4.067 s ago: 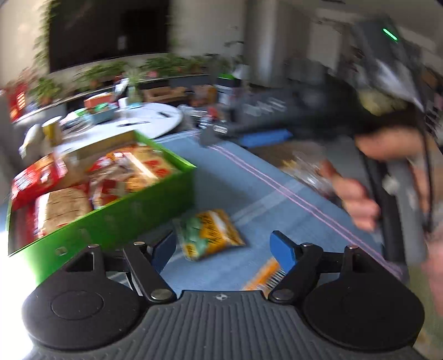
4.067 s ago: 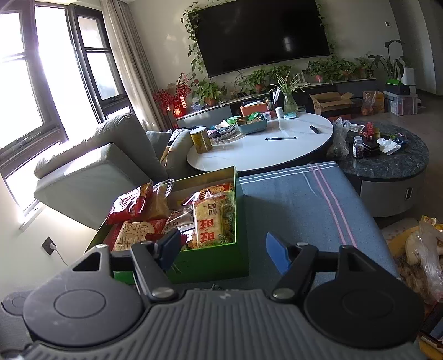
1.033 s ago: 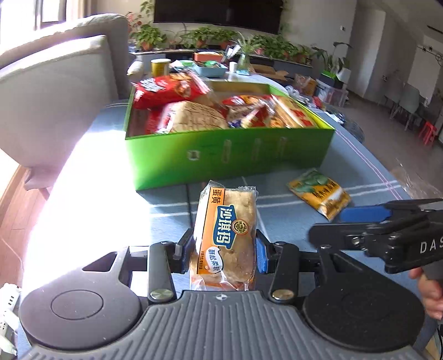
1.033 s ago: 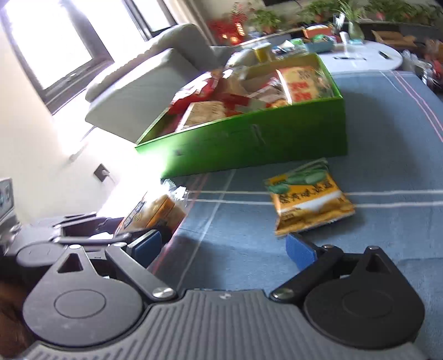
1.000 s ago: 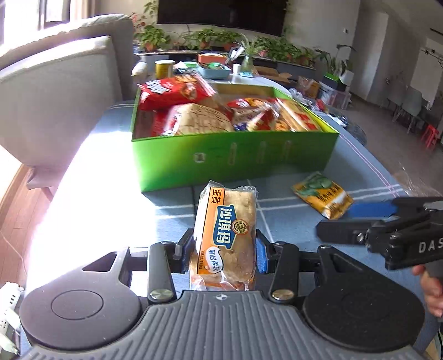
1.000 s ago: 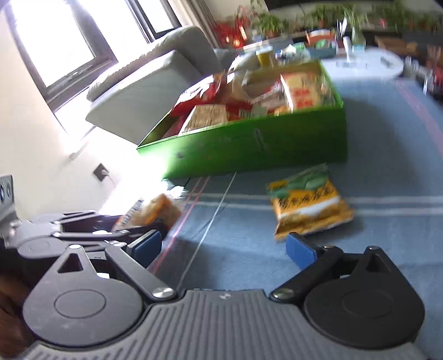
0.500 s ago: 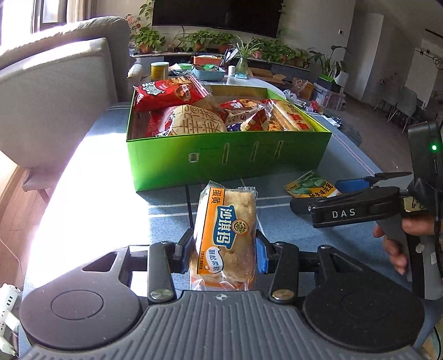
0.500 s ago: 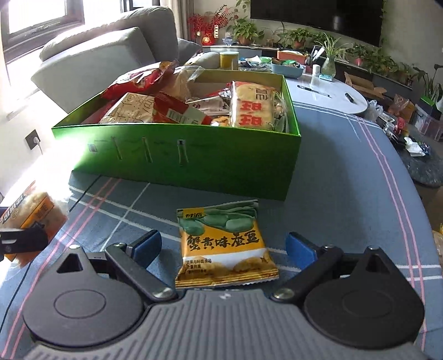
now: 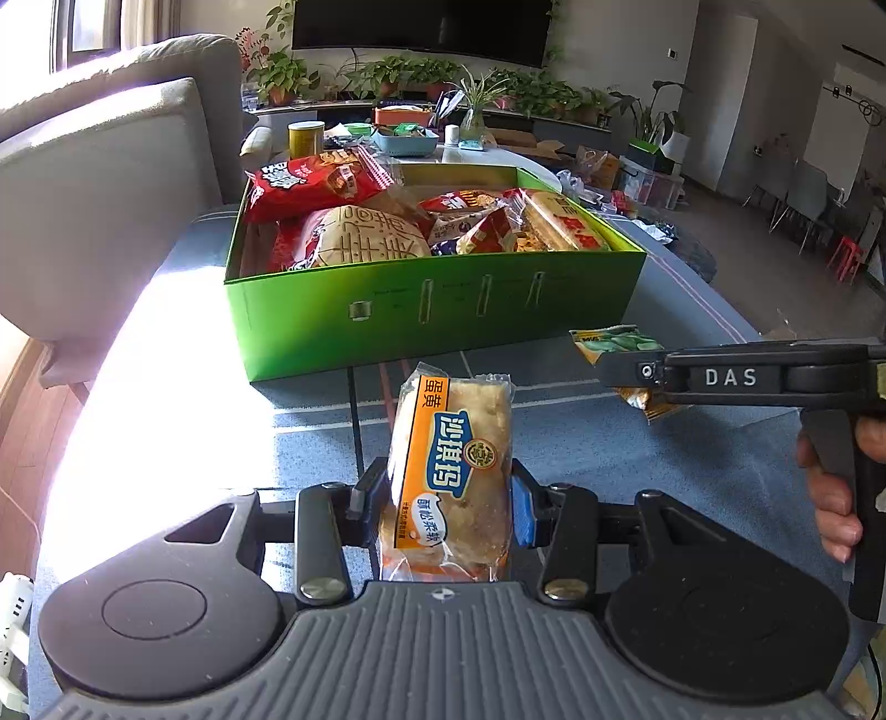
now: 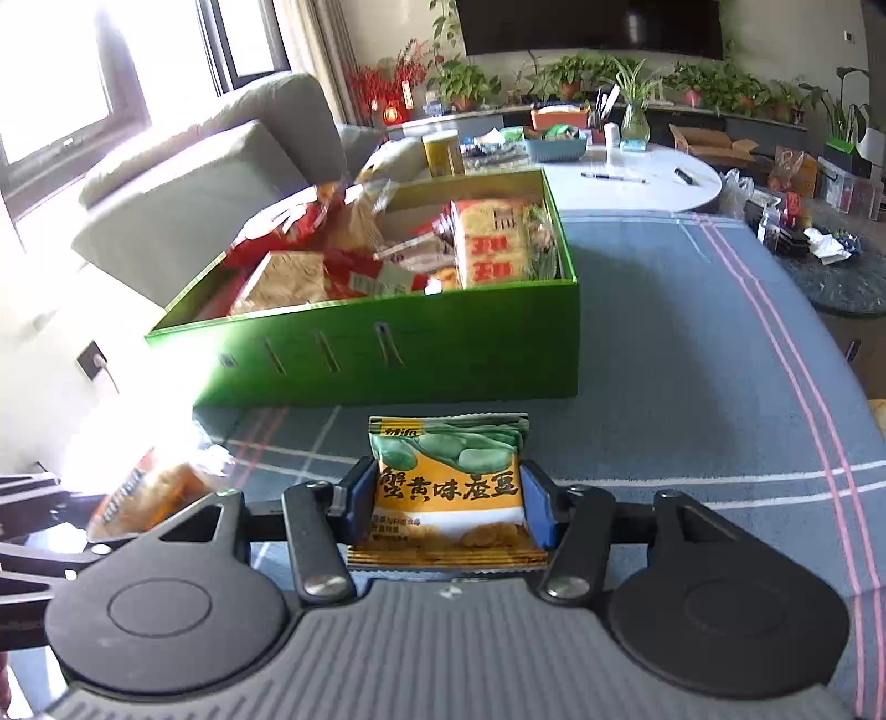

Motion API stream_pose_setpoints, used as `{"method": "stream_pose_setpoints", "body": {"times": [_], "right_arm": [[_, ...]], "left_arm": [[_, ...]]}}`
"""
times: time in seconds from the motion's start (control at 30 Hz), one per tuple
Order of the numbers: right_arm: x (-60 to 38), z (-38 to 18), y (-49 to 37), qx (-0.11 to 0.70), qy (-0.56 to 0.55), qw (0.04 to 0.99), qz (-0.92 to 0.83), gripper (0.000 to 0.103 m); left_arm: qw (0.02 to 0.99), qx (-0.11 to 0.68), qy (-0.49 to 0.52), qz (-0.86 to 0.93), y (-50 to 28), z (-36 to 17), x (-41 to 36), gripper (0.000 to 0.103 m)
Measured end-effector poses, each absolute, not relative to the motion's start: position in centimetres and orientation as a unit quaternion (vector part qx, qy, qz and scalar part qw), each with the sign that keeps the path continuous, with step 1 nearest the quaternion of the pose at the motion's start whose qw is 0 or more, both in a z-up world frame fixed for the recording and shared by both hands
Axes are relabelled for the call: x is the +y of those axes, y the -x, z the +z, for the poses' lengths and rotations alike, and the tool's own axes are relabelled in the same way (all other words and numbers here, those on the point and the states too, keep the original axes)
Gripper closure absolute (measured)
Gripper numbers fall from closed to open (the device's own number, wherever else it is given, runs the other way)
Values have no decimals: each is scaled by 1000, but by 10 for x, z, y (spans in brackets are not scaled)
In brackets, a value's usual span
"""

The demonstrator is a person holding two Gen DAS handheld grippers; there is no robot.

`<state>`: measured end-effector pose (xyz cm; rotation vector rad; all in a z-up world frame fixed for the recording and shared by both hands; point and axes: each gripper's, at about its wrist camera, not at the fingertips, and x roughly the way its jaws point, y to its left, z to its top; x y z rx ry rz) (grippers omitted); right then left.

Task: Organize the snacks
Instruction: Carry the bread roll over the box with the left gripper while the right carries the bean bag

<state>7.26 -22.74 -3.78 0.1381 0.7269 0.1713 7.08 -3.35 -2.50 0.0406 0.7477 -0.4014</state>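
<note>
Green box [image 9: 432, 315] sits on the blue striped cloth [image 10: 692, 387] covering the counter, packed with snack bags – a red bag [image 9: 310, 183] at its back left, a big pale cracker pack [image 9: 365, 238] in front of that, a yellow rice cracker pack [image 10: 493, 249] toward the right side. Left claw [image 9: 448, 498] is pinching an orange-and-blue cake bar packet [image 9: 451, 471] upright between its pads, short of the box's front wall. Right claw [image 10: 446, 504] has its blue pads [image 10: 534, 509] right at both edges of a yellow-green bean snack bag [image 10: 448, 487] – the bag lies flat on the cloth between them, just in front of the box; the pads look to be touching its sides but can't tell if they squeeze it. Left wrist view shows the right claw from the side, lettered DAS, low over that same bag [image 9: 614, 343], with a person's fingers [image 9: 830, 493] wrapped on its handle. Right wrist view catches the cake bar packet [image 10: 149, 493] at far left in glare, held by the other claw. Grey sofa [image 9: 111, 183] to the left of the counter, white round table [image 10: 637, 177] with clutter behind the box, plants along the far wall under a dark TV [image 9: 421, 27].
</note>
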Motion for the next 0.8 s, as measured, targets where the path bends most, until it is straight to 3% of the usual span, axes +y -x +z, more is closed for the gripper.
{"method": "stream_pose_setpoints", "body": {"times": [0.8], "right_arm": [[-220, -1, -61, 299, -97, 942, 119, 18]], "left_arm": [[923, 327, -16, -202, -73, 0, -39, 63]]}}
